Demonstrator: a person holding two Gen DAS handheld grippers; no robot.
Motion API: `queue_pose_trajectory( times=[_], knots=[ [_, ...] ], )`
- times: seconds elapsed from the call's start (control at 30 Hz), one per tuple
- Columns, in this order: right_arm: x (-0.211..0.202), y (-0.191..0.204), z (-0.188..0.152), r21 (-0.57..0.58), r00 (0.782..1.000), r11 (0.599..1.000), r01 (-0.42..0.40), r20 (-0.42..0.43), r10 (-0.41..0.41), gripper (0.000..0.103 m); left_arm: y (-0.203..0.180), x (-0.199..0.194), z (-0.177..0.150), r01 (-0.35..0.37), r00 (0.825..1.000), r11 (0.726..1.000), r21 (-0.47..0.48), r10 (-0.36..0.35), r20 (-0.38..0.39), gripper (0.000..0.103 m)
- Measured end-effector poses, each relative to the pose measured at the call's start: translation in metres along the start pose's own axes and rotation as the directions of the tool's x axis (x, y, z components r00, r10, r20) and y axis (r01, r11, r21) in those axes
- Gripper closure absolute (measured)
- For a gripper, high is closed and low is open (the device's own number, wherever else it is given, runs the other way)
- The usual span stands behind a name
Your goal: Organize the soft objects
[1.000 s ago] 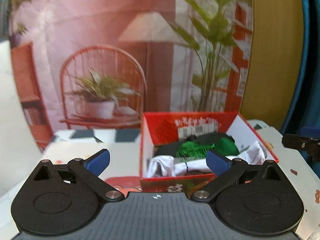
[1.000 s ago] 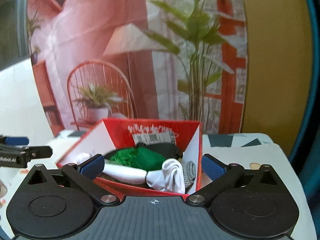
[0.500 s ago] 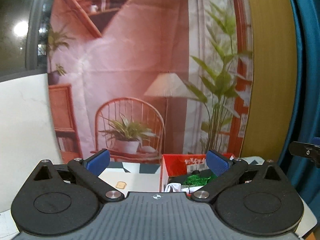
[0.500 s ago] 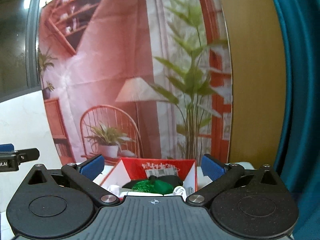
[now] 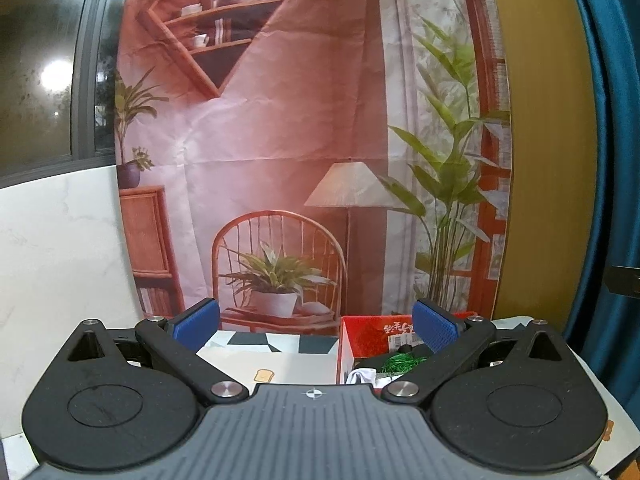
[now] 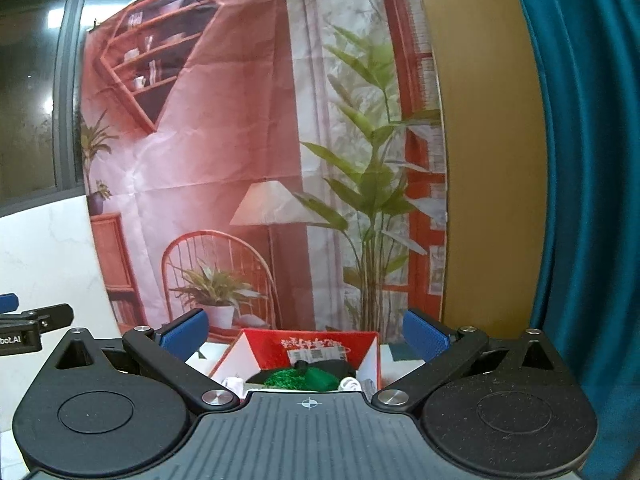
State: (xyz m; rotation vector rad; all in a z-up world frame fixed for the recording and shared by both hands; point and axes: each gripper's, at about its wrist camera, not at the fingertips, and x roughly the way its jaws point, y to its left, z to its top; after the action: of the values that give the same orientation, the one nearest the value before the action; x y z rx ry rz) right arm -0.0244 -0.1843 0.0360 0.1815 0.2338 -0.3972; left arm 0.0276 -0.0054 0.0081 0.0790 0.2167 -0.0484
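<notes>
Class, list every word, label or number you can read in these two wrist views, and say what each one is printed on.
"bot.AI" (start cut off by the frame edge): on the black body of the left gripper, seen at the left edge of the right wrist view.
White characters and a barcode label on the inner back wall of the red cardboard box: too small and blurred to read.
Nothing else is legible.

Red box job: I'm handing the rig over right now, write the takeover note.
Left gripper: open, empty, above the table.
Right gripper: open, empty, aimed at the red box.
The box sits open on the table. Inside: a green item, something black, white rolled pieces.
Done: these soft things are boxed.
Left: no loose soft item shows; check the table areas hidden below both grippers.
</notes>
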Motion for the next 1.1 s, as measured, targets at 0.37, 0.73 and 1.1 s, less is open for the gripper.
queue_pose_trajectory(
  times=[0.37,0.73,1.1],
  knots=[
    [0.0027,0.0002,-0.0035,-0.008,0.999,0.999,0.037,-0.016,-0.038,0.0,0.0034,0.0001,0.0002,-0.02,1.0,1.0,-0.004,0.02,-0.003,0.0],
    [0.0041,0.0025,-0.0054,-0.026,0.997,0.998,0.065,-0.029,-0.065,0.0,0.0039,0.0,0.0009,-0.029,1.0,1.0,-0.005,0.029,-0.009,0.0],
    [0.005,0.0013,-0.0058,-0.031,0.997,0.997,0.066,-0.033,-0.067,0.0,0.0032,-0.0016,0.0004,-0.028,1.0,1.0,-0.002,0.028,0.001,0.0]
  ],
)
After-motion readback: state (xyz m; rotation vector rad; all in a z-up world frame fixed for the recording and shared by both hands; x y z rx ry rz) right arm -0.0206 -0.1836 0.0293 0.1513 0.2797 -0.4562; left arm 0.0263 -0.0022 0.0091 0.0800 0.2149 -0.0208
